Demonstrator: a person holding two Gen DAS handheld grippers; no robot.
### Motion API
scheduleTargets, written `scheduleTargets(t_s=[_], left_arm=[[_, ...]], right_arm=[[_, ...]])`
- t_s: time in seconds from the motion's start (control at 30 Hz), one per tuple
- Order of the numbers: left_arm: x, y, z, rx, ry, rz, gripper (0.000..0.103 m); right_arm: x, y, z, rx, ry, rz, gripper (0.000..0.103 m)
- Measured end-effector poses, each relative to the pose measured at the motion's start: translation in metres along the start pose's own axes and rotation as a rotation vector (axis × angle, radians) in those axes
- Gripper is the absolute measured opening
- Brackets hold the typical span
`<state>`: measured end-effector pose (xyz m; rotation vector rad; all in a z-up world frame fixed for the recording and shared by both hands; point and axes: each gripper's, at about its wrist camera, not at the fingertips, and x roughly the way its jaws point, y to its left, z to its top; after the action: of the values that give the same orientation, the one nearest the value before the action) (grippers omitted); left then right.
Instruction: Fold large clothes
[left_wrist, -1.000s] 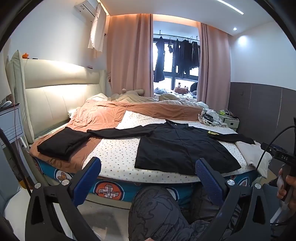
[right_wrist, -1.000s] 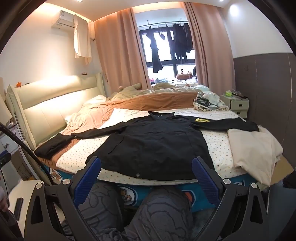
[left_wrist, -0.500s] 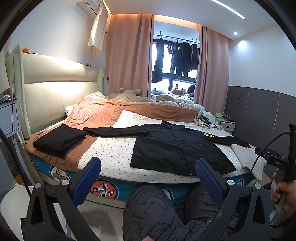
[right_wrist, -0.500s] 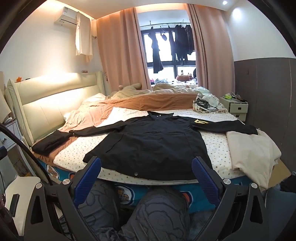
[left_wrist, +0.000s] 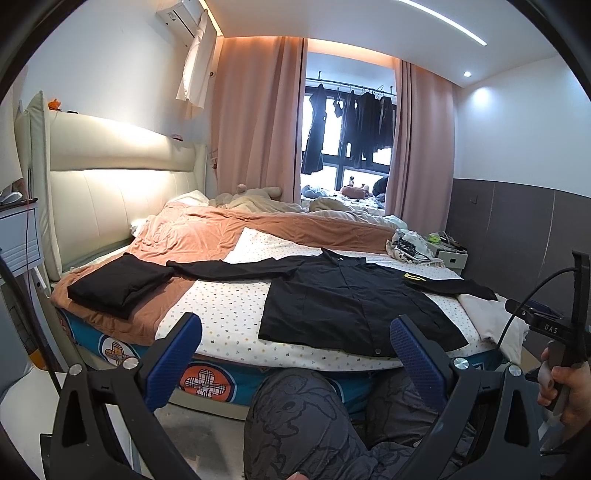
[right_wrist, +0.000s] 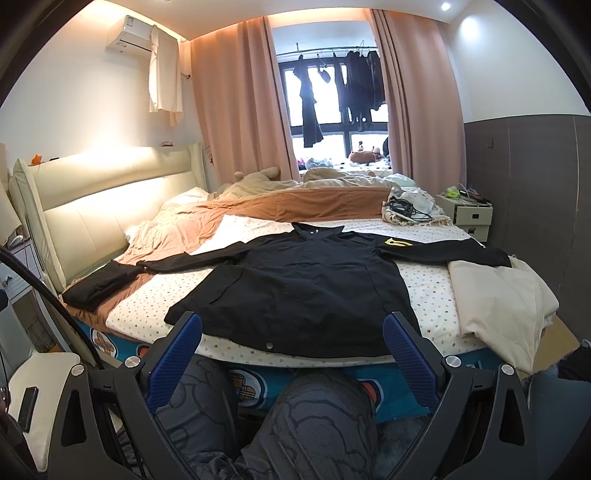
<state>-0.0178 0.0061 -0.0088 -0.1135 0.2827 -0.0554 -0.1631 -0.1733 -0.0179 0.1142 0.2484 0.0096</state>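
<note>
A black long-sleeved shirt (left_wrist: 351, 295) lies flat on the dotted white sheet of the bed, sleeves spread left and right; it also shows in the right wrist view (right_wrist: 303, 284). My left gripper (left_wrist: 295, 354) is open and empty, held back from the bed's near edge, left of the shirt's hem. My right gripper (right_wrist: 293, 350) is open and empty, in front of the shirt's hem. The right gripper's body and the hand holding it show at the right edge of the left wrist view (left_wrist: 554, 332).
A folded black garment (left_wrist: 118, 284) lies on the orange blanket at the bed's left. A cream cloth (right_wrist: 498, 295) hangs over the bed's right corner. A bag with cables (right_wrist: 406, 210) and a nightstand (right_wrist: 469, 214) stand at the far right. My knees are below the grippers.
Both grippers have risen and tilted up a little, so the bed sits lower in the views. The shirt has not moved. Both jaws stay open.
</note>
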Motion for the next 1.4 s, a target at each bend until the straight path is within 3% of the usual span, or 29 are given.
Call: scheduleTargets(t_s=[1.13, 1.4], left_arm=[[-0.023, -0.002, -0.003, 0.025, -0.053, 0.003, 0.103], [-0.014, 0.006, 0.003, 0.019, -0.039, 0.002, 0.103]], right_arm=[[-0.014, 0.004, -0.007, -0.014, -0.049, 0.01, 0.098], [-0.006, 0.001, 0.006, -0.01, -0.041, -0.018, 0.098]])
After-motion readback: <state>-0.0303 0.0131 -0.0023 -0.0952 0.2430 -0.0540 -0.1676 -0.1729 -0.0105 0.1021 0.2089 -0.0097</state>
